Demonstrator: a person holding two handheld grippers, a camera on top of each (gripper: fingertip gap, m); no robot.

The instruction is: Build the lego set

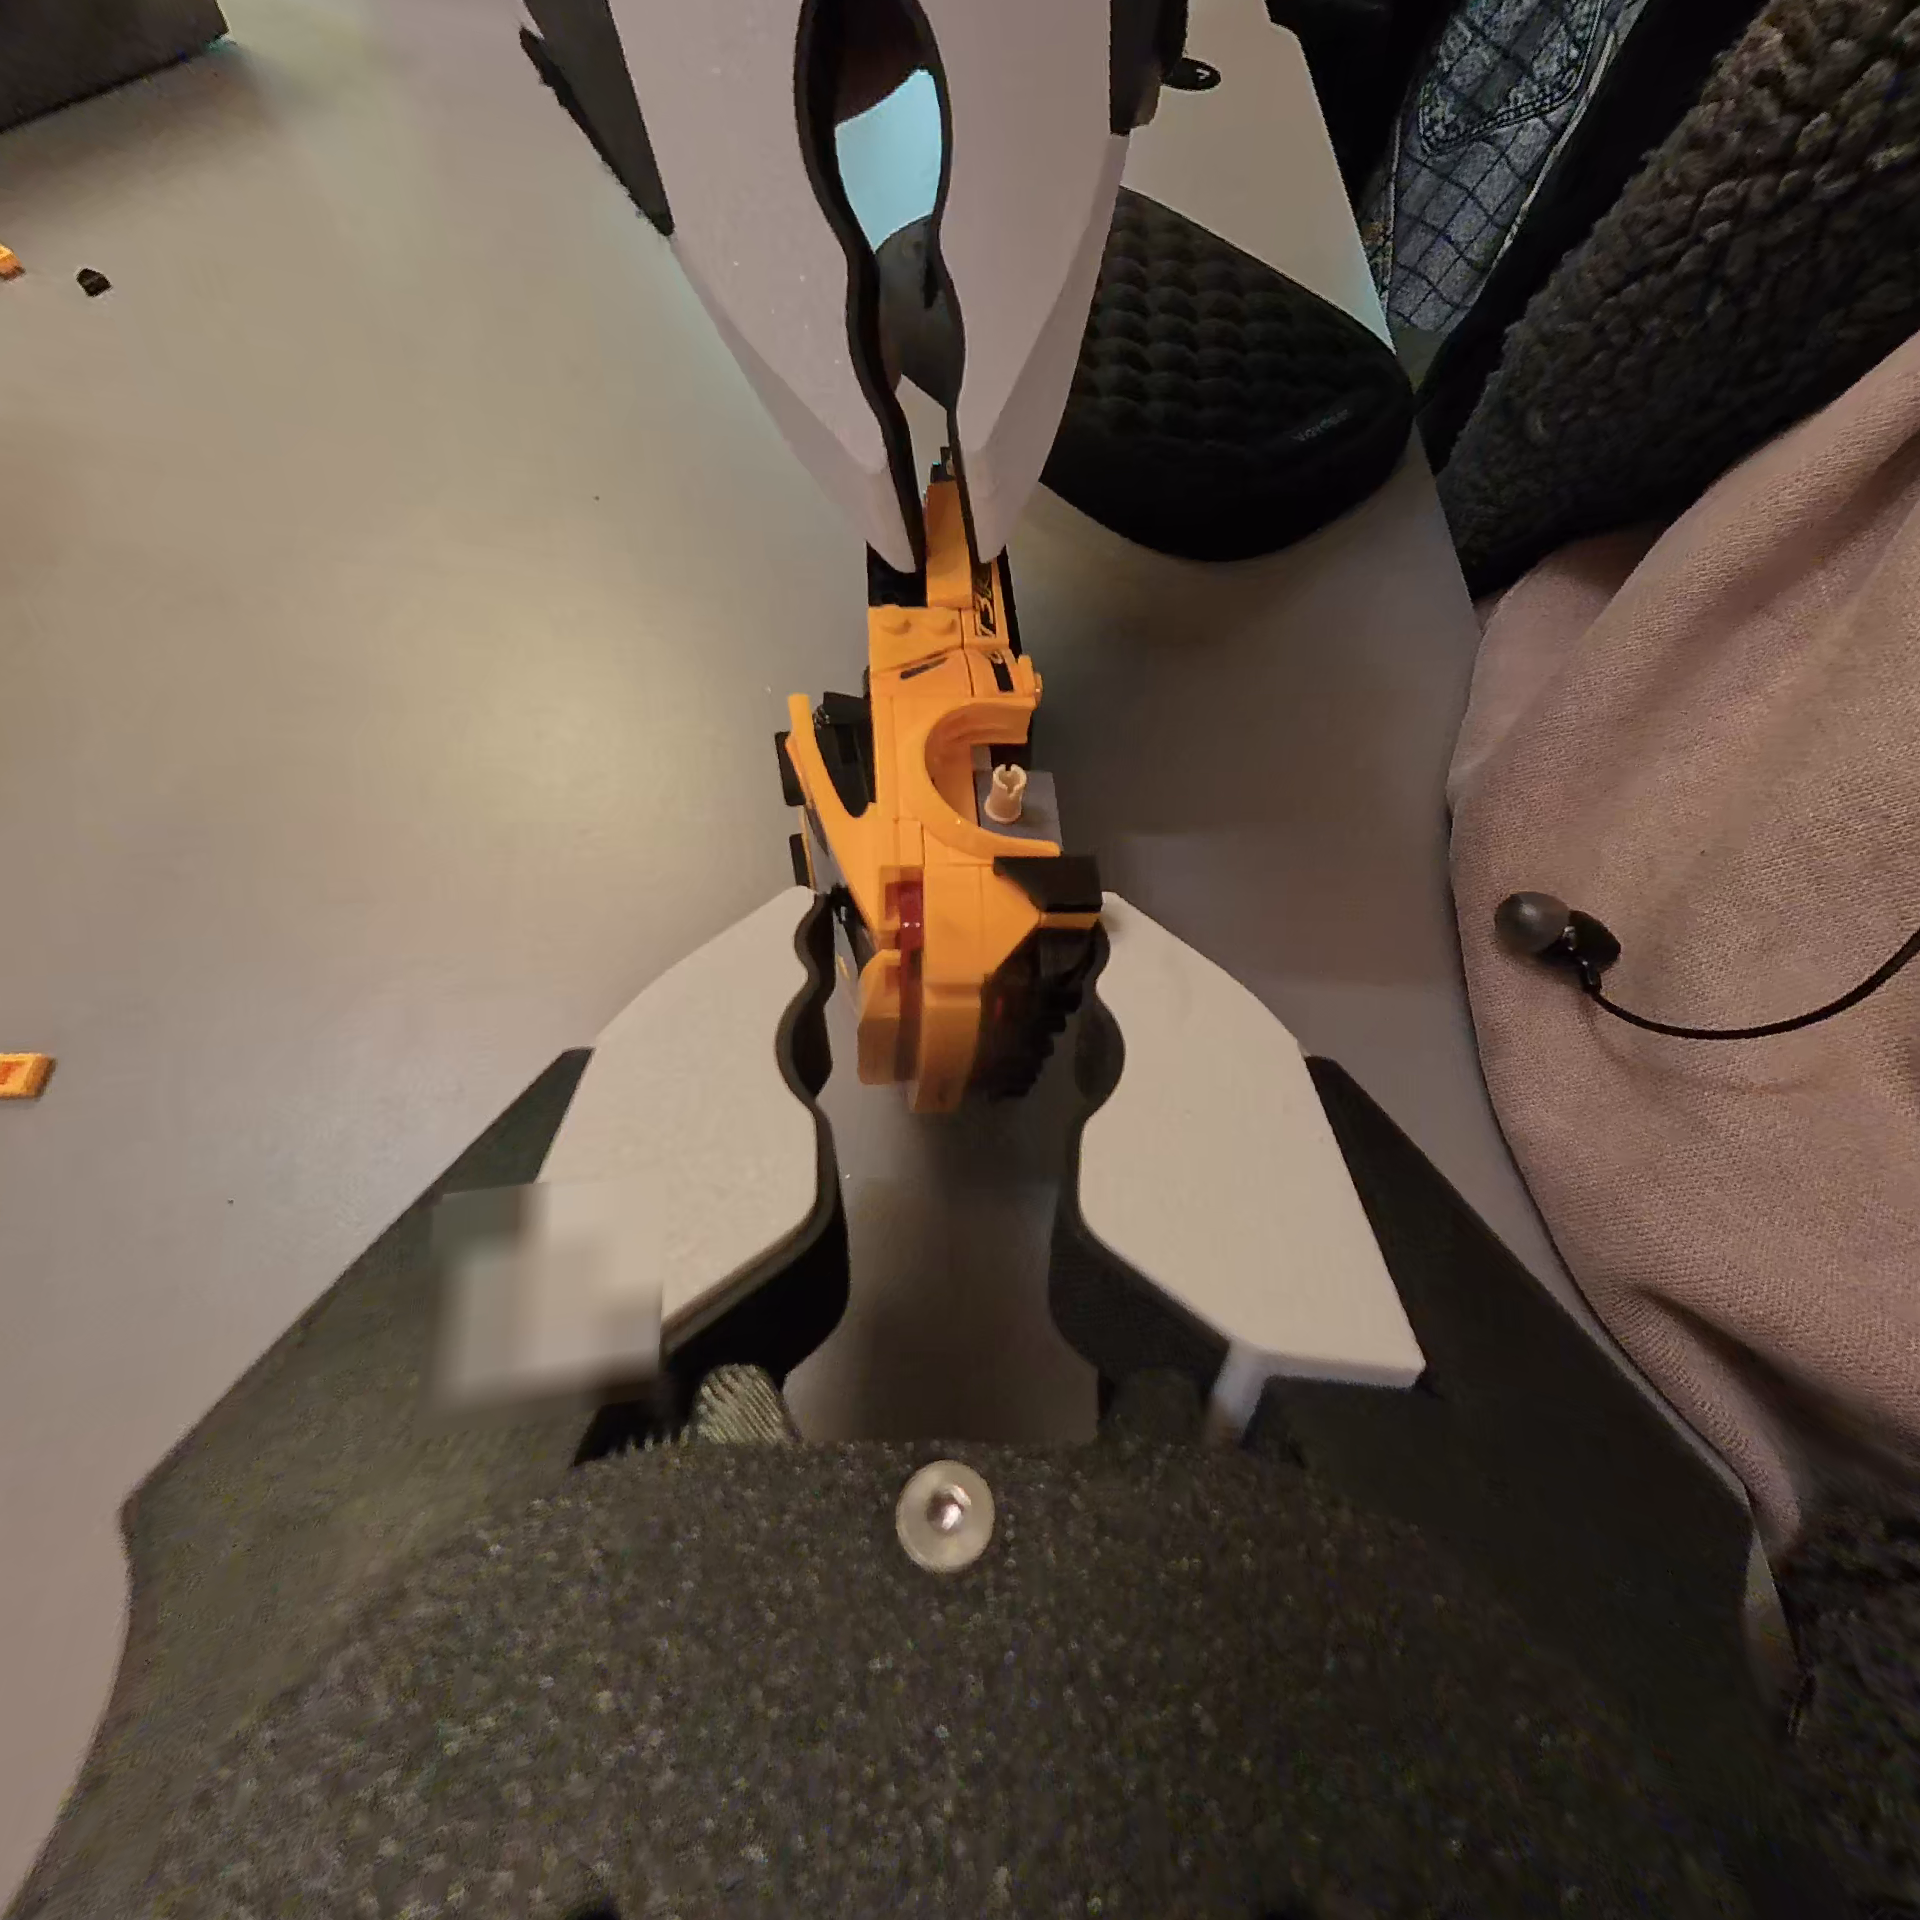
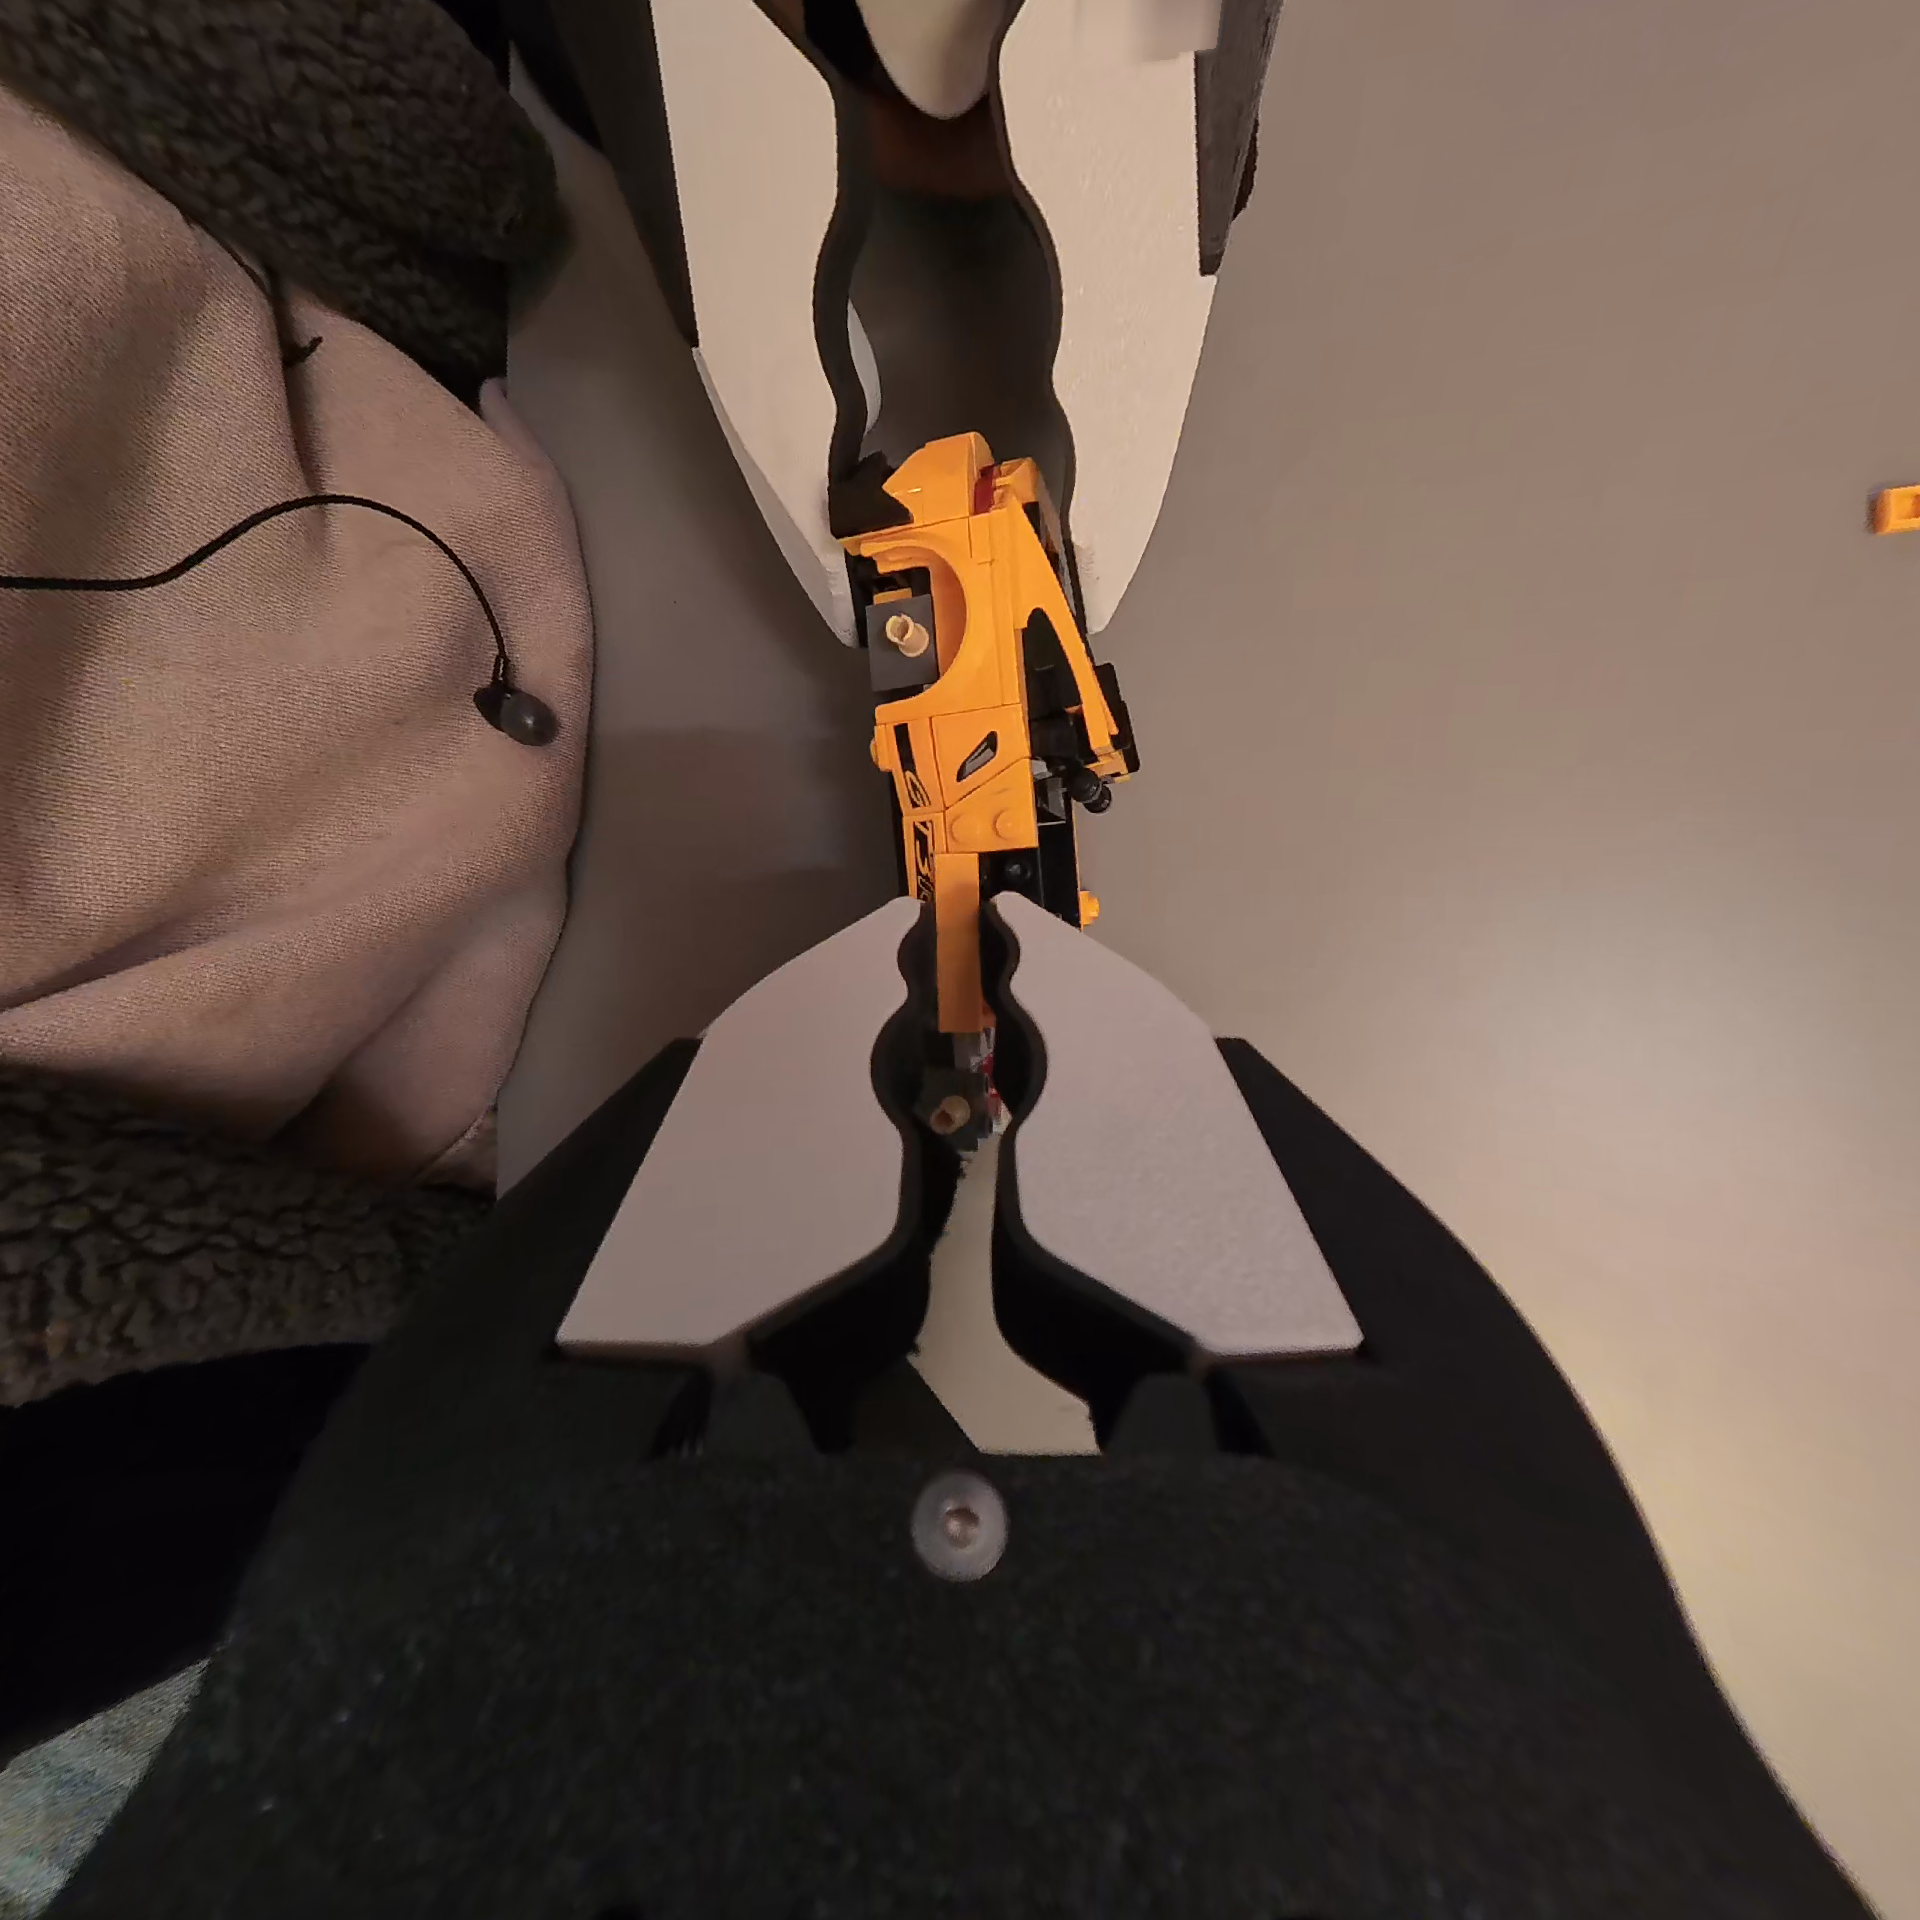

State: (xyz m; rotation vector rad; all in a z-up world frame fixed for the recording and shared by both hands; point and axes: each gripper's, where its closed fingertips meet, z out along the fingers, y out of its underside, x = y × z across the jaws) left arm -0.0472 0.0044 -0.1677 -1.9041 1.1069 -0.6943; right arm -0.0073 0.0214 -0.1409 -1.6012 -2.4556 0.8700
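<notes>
— Two grippers met over the grey desk (image 1: 312,675), with a person's beige sweatshirt (image 1: 1683,1039) and a small black clip-on microphone (image 1: 1553,925) at the desk's edge. What did each have?

— Both had the same orange-and-black brick-built toy car (image 1: 940,831), lifted clear of the desk and turned on its side. The left gripper (image 1: 951,997) was spread wide around the car's tail end, its pads (image 1: 816,997) pressed on the two flanks.

— And the right gripper (image 2: 961,966)?

— Nearly pressed together, pinching a thin orange panel at the car's other end.

— Anything smaller?

— A bare tan axle pin (image 1: 1004,790) stood out of a grey block under the wheel arch, with no wheel on it. Loose orange bricks (image 1: 21,1075) lay well apart on the desk.
</notes>
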